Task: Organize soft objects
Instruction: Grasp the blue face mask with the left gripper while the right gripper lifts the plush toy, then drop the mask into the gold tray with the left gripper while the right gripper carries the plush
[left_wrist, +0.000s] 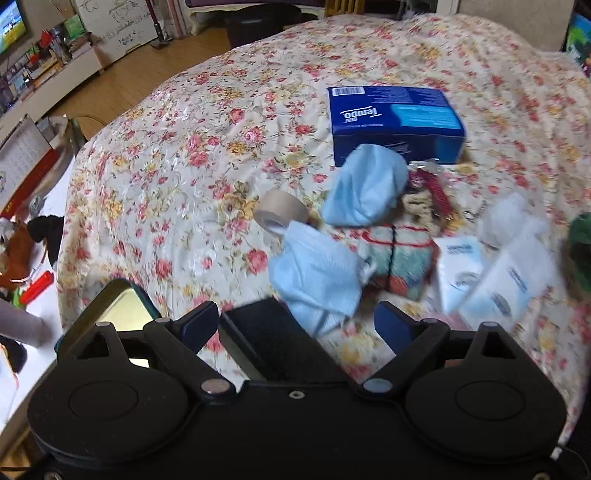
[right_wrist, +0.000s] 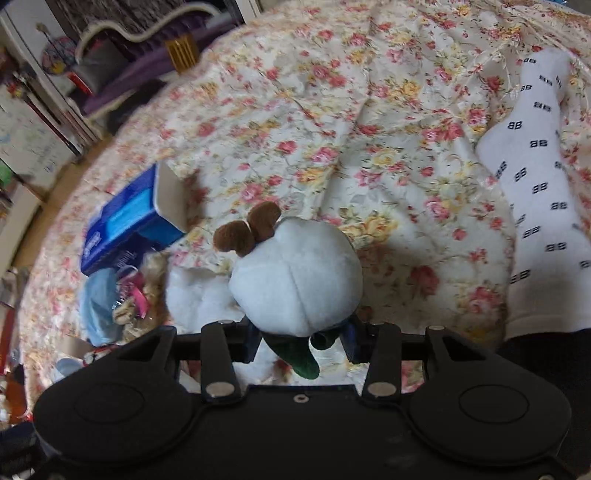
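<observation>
Left wrist view: the left gripper (left_wrist: 295, 325) stands wide over the floral bedspread (left_wrist: 166, 177), and a black flat thing (left_wrist: 273, 339) lies between its fingers — whether the pads press on it I cannot tell. Just ahead lies a light blue cloth (left_wrist: 317, 273), limp and crumpled, likely weightless in the hand and best pinched at a thick fold. A second blue bundle (left_wrist: 365, 188) lies beyond it, touching a striped knitted piece (left_wrist: 399, 254). A tape roll (left_wrist: 280, 214) sits just beside the cloths and a blue tissue box (left_wrist: 395, 122) behind them; both are stiff and may snag a sweep through the pile.

Right wrist view: the right gripper (right_wrist: 301, 339) is narrowed on a plush toy (right_wrist: 299, 273) — pale round head, brown ears, green body low between the pads. It looks light and squashy; the grip low on the body seems sound, though the big head may flop. A white patterned sock (right_wrist: 539, 206) lies well apart to the right, and the box with the cluttered pile to the left.
</observation>
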